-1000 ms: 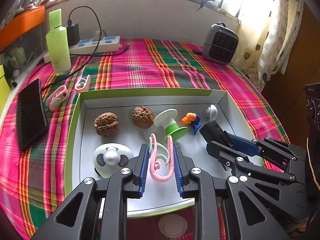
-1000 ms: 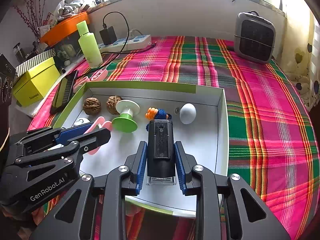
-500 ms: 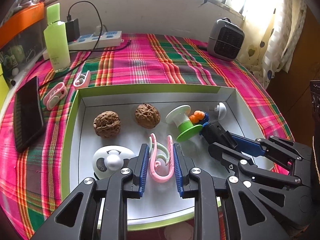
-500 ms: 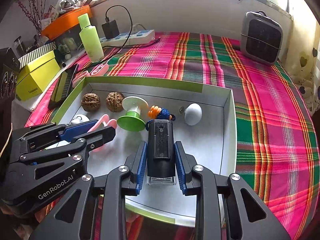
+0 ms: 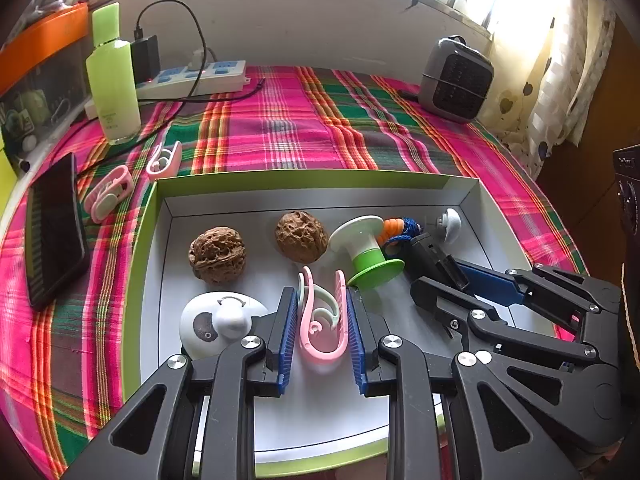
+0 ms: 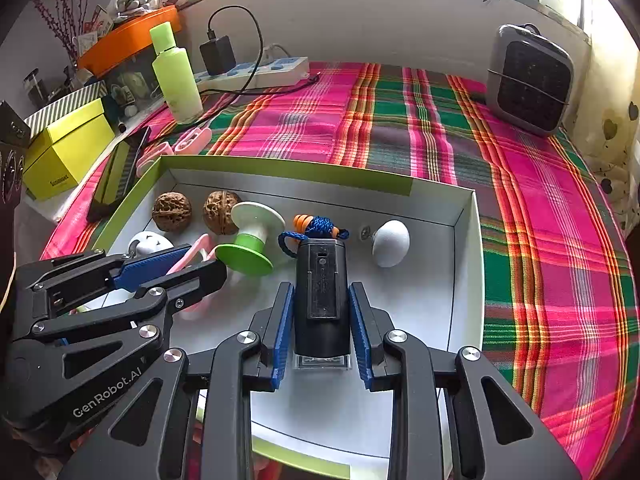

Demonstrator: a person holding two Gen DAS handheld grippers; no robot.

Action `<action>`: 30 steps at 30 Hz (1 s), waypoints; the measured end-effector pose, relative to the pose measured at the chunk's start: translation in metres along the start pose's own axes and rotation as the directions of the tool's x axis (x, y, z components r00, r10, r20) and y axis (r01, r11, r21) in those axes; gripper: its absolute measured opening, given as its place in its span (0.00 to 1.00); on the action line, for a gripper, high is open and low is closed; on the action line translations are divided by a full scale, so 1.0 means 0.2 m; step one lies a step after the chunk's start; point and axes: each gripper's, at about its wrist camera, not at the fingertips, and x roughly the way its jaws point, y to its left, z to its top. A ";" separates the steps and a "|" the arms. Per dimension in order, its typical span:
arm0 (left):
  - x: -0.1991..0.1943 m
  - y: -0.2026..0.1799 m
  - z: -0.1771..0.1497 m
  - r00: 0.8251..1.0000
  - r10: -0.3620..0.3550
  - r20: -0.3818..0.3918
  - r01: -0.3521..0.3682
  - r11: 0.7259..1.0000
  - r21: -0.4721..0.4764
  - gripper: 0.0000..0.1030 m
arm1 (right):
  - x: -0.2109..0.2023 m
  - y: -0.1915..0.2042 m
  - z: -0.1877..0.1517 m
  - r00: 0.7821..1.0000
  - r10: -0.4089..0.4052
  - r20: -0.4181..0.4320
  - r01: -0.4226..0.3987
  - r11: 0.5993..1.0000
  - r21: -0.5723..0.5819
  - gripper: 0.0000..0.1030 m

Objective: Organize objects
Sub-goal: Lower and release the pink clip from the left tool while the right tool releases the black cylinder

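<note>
A white box with green rim (image 5: 152,216) (image 6: 468,264) lies on the plaid cloth. My left gripper (image 5: 318,312) is shut on a pink and mint clip (image 5: 322,320) inside the box. My right gripper (image 6: 322,308) is shut on a black device (image 6: 322,292) with a blue cord and orange beads (image 6: 316,226), also inside the box. In the box lie two walnuts (image 5: 217,255) (image 5: 300,236), a green and white spool (image 5: 370,256), a white panda-faced gadget (image 5: 218,324) and a white knob (image 6: 390,242).
Outside the box at the left lie two pink clips (image 5: 108,192) (image 5: 164,158), a black phone (image 5: 54,224) and a green bottle (image 5: 114,80). A power strip (image 5: 192,80) and a grey heater (image 5: 456,76) stand at the back. A yellow box (image 6: 64,148) sits far left.
Both grippers have drawn slightly forward and lower over the box, still holding the clip and the black device. Objects in the box have not moved.
</note>
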 end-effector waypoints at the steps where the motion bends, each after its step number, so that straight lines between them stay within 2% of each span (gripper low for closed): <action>1: 0.00 0.00 0.00 1.000 0.000 0.001 0.000 1.000 0.001 0.22 | 0.00 0.00 0.00 1.000 -0.001 0.001 0.001 1.000 -0.001 0.28; 30: 0.02 0.01 0.02 1.000 0.010 0.013 -0.010 1.000 0.002 0.22 | 0.03 -0.01 0.04 1.000 0.002 0.030 -0.002 1.000 0.005 0.28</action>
